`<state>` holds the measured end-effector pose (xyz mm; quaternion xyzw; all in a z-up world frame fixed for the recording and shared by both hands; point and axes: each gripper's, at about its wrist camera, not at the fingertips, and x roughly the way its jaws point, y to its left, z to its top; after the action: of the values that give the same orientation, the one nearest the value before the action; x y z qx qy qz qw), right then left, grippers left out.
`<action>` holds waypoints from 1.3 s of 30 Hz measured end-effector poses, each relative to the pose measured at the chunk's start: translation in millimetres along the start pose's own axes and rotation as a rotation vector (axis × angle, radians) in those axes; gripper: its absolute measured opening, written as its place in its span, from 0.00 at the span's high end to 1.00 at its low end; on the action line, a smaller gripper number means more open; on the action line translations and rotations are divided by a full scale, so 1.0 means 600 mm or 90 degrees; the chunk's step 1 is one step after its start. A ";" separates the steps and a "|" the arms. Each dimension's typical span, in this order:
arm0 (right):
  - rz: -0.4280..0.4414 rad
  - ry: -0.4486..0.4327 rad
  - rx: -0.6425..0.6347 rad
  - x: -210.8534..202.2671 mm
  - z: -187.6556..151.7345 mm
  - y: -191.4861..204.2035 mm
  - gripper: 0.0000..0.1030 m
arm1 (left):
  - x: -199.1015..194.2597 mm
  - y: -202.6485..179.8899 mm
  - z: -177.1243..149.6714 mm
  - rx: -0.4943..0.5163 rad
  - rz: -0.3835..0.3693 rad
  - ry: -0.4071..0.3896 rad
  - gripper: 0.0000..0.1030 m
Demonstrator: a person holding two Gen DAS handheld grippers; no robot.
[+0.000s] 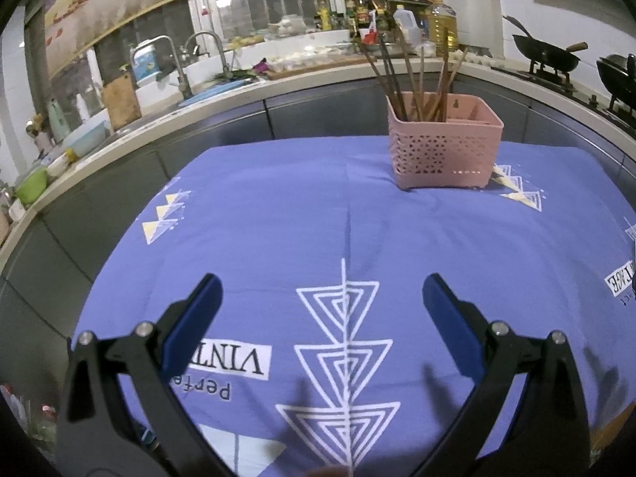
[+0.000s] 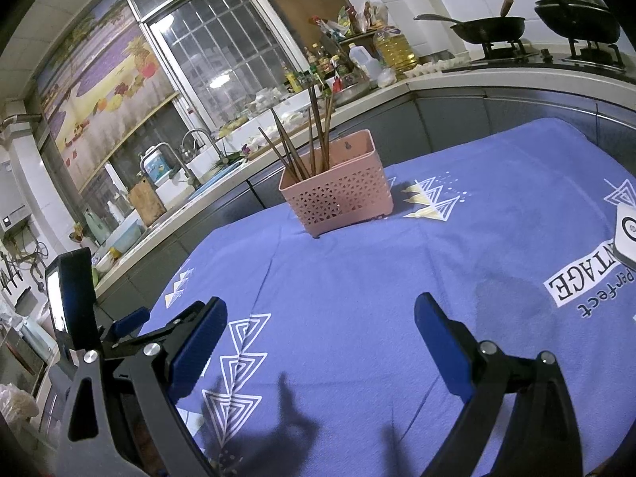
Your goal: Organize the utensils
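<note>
Brown wooden chopsticks (image 1: 417, 79) already stand in the pink perforated plastic holder (image 1: 445, 151); the left gripper (image 1: 322, 298) and right gripper (image 2: 320, 318) hang spread and empty; the task looks nearly finished.

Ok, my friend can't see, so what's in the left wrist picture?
A pink basket holding brown chopsticks stands on a blue cloth with white triangle patterns. The left gripper is open and empty above the cloth, short of the basket. A kitchen counter runs behind.
</note>
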<state>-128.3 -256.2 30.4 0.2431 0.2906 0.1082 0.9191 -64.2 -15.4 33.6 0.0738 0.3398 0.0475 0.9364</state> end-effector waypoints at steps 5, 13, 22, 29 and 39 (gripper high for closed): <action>0.000 0.000 0.000 0.000 0.001 0.000 0.09 | 0.002 0.008 0.001 -0.006 0.008 0.001 0.06; 0.003 0.001 -0.002 0.000 -0.007 0.007 0.09 | 0.002 0.008 0.001 -0.005 0.010 0.001 0.06; 0.006 0.002 -0.005 -0.002 -0.018 0.019 0.09 | -0.002 0.008 -0.003 0.002 0.021 -0.003 0.06; 0.006 0.002 -0.005 -0.001 -0.015 0.018 0.09 | -0.006 0.009 0.000 -0.002 0.028 -0.004 0.06; 0.006 0.002 -0.004 0.000 -0.012 0.015 0.09 | -0.007 0.010 -0.002 0.001 0.029 0.000 0.06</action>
<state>-133.0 -245.8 29.8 0.2412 0.2905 0.1140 0.9189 -68.7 -10.1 36.3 0.0825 0.3380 0.0681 0.9351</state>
